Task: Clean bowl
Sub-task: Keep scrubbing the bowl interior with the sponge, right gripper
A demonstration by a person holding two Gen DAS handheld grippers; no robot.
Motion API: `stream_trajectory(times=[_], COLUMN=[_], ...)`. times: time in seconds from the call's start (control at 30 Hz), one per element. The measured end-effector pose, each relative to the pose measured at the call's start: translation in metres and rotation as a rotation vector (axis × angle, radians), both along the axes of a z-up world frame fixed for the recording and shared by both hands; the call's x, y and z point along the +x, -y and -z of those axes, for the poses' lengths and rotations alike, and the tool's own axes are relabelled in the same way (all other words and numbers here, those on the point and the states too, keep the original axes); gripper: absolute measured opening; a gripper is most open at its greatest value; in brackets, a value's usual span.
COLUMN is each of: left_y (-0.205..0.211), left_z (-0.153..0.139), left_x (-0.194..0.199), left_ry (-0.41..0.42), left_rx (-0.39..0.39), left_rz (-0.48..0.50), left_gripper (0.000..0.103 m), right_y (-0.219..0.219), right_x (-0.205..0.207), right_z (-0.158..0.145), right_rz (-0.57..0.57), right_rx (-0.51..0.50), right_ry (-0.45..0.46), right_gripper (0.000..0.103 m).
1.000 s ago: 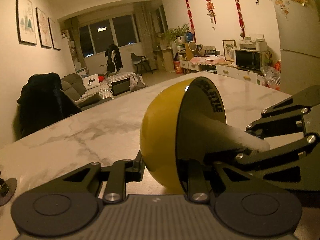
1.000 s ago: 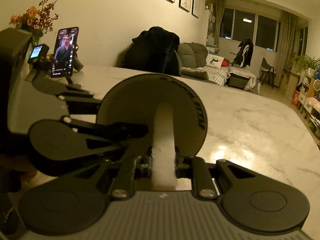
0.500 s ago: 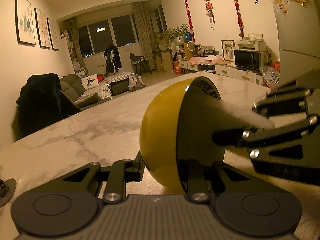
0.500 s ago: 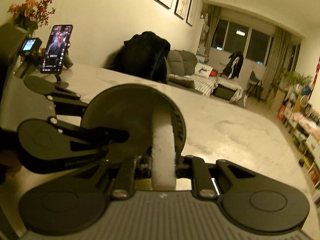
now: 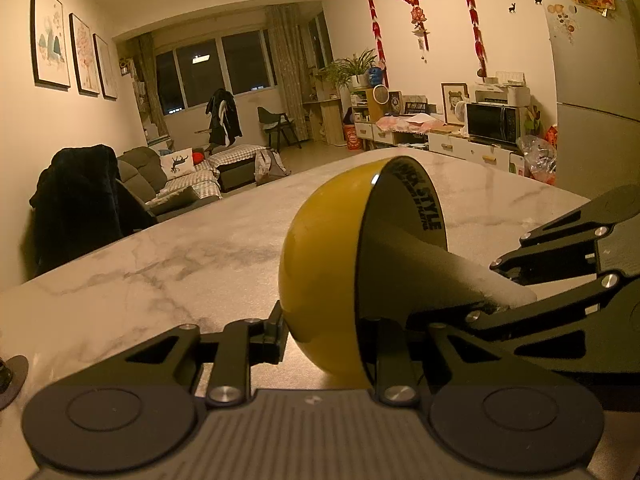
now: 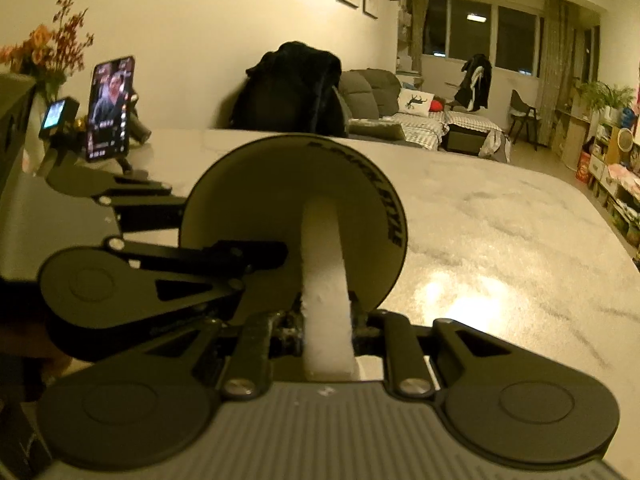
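Observation:
A yellow bowl (image 5: 324,256) with a pale inside and black lettering on its rim is held tipped on its side above the marble table (image 5: 160,264). My left gripper (image 5: 328,340) is shut on the bowl's rim, one finger outside and one inside. My right gripper (image 6: 326,324) is shut on a white sponge (image 6: 324,280), whose far end presses against the inside of the bowl (image 6: 256,208). In the left wrist view the sponge (image 5: 460,276) and right gripper (image 5: 560,280) reach in from the right. The left gripper (image 6: 168,256) shows at the left of the right wrist view.
A phone on a stand (image 6: 110,108) and a small lit screen (image 6: 54,114) stand at the table's left end, with orange flowers (image 6: 48,50) behind. A dark coat hangs on a chair (image 6: 292,88) at the far edge. A stand's round base (image 5: 12,376) sits at the left.
My right gripper and the sponge rose and then came back down inside the bowl, shifting across its inner wall. The left gripper and bowl stayed still.

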State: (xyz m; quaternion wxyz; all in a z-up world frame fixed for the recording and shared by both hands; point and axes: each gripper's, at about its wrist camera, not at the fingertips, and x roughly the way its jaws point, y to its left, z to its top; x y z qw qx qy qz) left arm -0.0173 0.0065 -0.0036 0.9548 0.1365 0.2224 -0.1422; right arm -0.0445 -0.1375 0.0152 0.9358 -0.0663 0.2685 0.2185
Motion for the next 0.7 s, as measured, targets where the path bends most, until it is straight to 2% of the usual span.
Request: stream_trajectory(times=[0.13,0.33,0.7], left_y=[-0.0003,-0.0018,0.0007], left_z=[-0.0003,-0.0009,-0.0016], left_x=[-0.0004,0.0010,0.0021], left_ry=[-0.001,-0.010,-0.015], left_rx=[0.001,-0.012,-0.006], left_rz=[0.003,0.001,-0.005], left_gripper=[0.027,0.028,0.028], right_y=[0.0082,0.0041,0.0055], right_x=[0.0030,-0.0015,0.0012], right_z=[0.0013,0.0021,-0.0025], right_rz=[0.006,0.041,0.023], right_rx=[0.065,0.057,0.023], right_ry=[-0.020,-0.005,0.017], right_gripper=[0.019,0.019,0.017])
